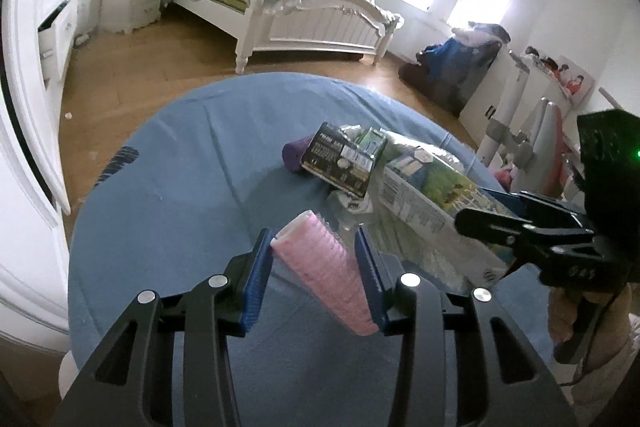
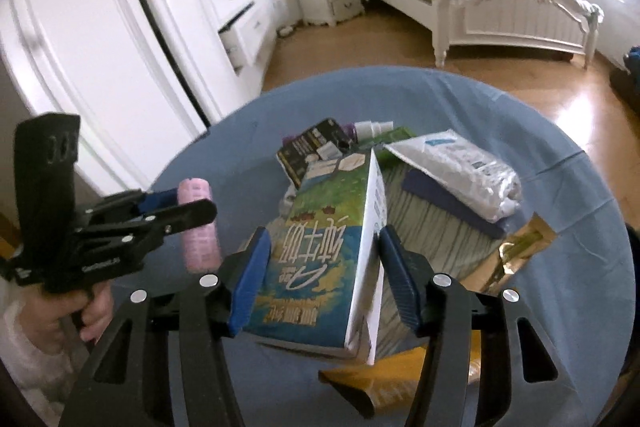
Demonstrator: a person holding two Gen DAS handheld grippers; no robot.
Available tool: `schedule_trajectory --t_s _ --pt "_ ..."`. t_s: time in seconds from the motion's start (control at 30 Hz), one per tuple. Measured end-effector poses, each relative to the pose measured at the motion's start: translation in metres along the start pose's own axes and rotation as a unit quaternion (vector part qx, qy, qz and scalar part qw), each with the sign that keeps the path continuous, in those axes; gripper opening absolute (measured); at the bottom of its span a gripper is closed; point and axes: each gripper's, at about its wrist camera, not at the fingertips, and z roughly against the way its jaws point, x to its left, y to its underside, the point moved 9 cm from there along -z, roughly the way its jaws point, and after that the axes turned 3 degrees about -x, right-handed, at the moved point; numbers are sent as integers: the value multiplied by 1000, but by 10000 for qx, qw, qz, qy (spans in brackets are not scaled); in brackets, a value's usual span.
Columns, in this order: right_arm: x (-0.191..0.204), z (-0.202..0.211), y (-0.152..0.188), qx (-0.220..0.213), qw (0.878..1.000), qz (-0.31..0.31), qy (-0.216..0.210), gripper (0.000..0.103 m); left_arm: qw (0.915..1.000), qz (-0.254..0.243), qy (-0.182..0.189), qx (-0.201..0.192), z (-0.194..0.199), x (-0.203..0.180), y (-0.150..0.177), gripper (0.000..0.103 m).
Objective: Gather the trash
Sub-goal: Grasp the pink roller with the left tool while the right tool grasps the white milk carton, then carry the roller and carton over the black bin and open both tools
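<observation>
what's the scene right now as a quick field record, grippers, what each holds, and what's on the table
left gripper: shut on pink hair roller
right gripper: shut on milk carton
table: round, blue cloth
pile behind carton: black box, purple roller, white plastic package
near right edge: gold wrapper
background: white bed, wardrobe with open drawer

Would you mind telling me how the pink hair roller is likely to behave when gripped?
The pink hair roller looks hollow and bristly, so probably light and grippy. Being cylindrical, it may roll if released. The left hand-held gripper seems closed on it without crushing it.
</observation>
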Motion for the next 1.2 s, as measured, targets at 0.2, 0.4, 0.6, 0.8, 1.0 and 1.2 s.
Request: schedule_trajectory --t_s 0.2,0.4,0.6,0.8,1.0,1.2 --pt "-10 29 -11 -405 9975 -436 -385 28 9998 -50 114 -137 5 -20 -14 41" --pt "-17 19 12 110 9991 -287 -296 37 9995 -248 125 -149 -3 -47 -26 42" --pt "12 -4 31 357 9975 -147 -595 84 9998 -198 -13 -78 -9 -45 -20 42" --pt "34 -24 49 687 9957 322 -524 51 9996 -4 -280 -83 -2 -24 -17 42" --pt "17 14 22 -160 9980 55 -616 40 9995 -31 -205 -253 13 -28 -30 42" --pt "-68 127 -32 -1909 9795 -641 53 40 9978 -310 293 -500 17 -81 -68 42"
